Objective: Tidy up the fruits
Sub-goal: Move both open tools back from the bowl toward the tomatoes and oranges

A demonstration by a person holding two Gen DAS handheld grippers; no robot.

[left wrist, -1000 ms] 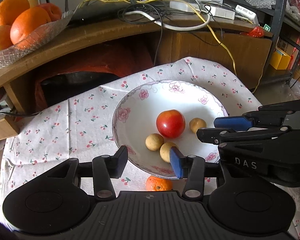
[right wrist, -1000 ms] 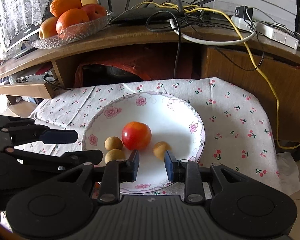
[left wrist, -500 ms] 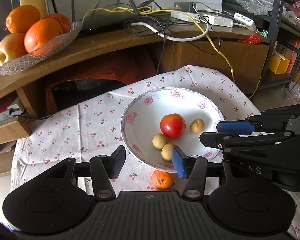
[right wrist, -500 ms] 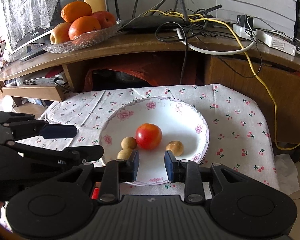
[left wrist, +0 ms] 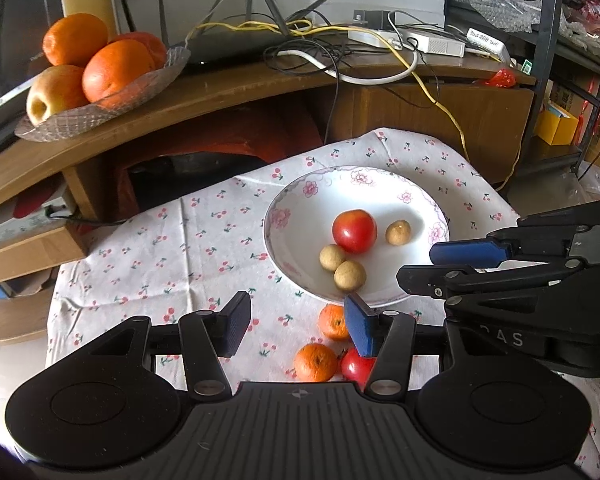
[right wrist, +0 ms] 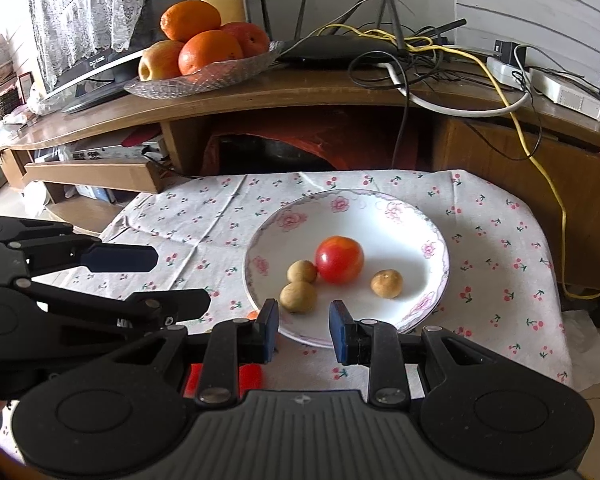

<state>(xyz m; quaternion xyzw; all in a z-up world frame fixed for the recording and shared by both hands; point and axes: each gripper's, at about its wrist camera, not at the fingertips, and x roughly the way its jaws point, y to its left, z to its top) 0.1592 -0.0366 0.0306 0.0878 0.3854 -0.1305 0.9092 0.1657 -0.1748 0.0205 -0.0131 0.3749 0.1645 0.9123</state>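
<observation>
Both the left tool point(left wrist: 298, 326) and the right tool point(right wrist: 303, 330) were held spread and empty. On the plate point(right wrist: 416, 216), a red tomato point(right wrist: 339, 259) was flanked by three small brown fruits. Two tangerines point(left wrist: 315, 362) lay on the tabletop at the plate's 6 o'clock edge.

Plate point(left wrist: 284, 216): one. On the plate: one red fruit point(left wrist: 354, 231); three small tan fruits point(left wrist: 350, 275). On the cloth just in front of the plate: two small oranges point(left wrist: 315, 362); one red fruit point(left wrist: 356, 365), partly hidden.
</observation>
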